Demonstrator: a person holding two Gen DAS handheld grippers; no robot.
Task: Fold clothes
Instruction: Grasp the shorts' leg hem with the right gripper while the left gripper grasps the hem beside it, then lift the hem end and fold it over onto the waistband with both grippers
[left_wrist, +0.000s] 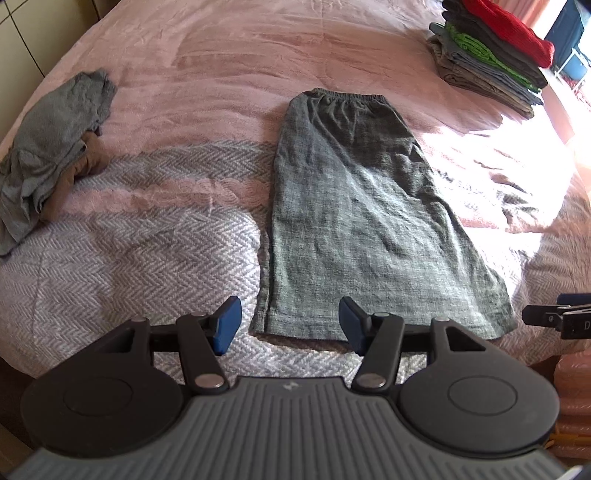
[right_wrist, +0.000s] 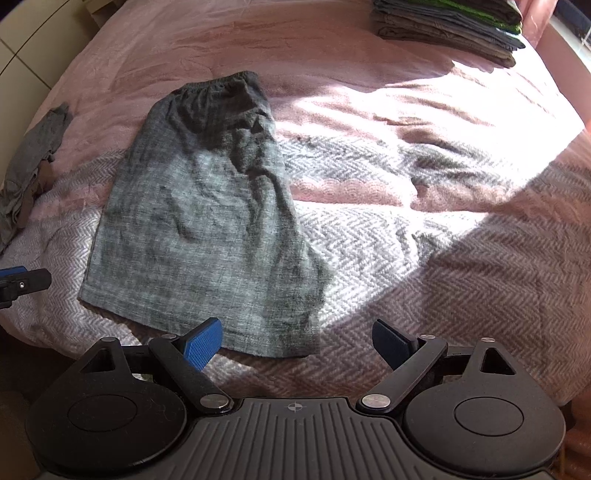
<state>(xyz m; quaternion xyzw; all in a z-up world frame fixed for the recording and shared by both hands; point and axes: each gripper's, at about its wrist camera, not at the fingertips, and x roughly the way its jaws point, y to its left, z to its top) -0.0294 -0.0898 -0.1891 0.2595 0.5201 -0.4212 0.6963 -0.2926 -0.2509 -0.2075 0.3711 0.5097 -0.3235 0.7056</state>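
While folded lengthwise, grey shorts lie flat, waistband farthest.

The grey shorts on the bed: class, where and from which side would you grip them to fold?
Grip the grey shorts at the near hem corners, coming from the bed's near edge: both open tongs, left and right, already face that straight hem.

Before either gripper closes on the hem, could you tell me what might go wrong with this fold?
1. The grey woven shorts lie on a herringbone knit blanket; the left gripper, jaws open at the hem, might pinch blanket too.
2. The right gripper straddles only the hem's right corner, so it may catch just one layer.
3. Wrinkles along the shorts' right side could get folded in.
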